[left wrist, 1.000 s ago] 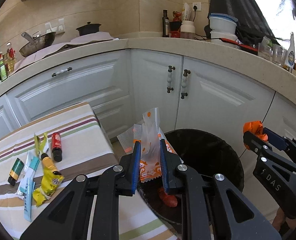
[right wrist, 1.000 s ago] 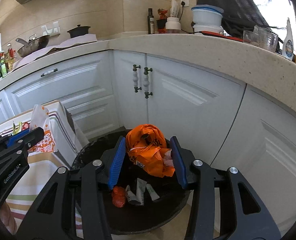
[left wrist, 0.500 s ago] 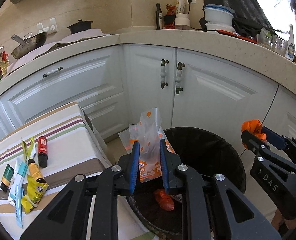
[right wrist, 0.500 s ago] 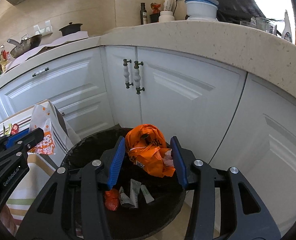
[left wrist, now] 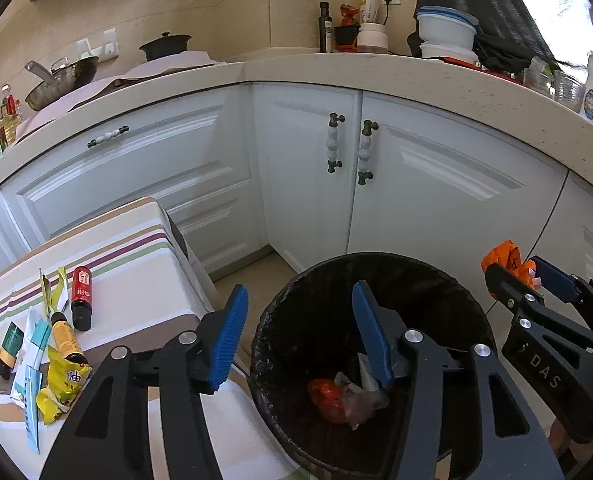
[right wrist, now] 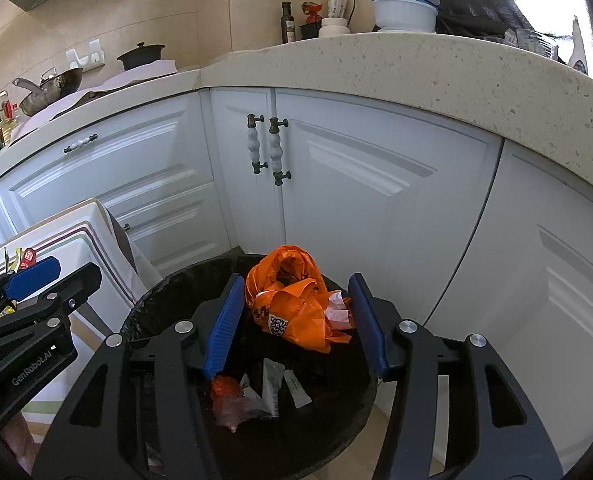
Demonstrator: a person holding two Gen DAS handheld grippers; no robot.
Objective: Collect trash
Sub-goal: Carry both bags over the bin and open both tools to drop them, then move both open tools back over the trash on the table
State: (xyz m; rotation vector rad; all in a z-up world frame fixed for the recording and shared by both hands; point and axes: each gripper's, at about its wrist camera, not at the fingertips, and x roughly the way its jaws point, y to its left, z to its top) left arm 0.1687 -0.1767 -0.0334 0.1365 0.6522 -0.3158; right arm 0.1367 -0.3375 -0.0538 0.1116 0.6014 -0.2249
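The left gripper hangs over the near rim of the black trash bin, its jaws wide apart with nothing between them. At the bottom of the bin lie a crumpled red wrapper, a clear plastic scrap and a couple of white packets. The right gripper is above the bin's mouth, its jaws clamped on a crumpled orange plastic bag (a pale paper scrap sticks out on one side). Beside the bin stands the striped tabletop; near its left edge lie a red tube, an orange tube, a yellow packet, a dark green sachet and a teal-and-white wrapper.
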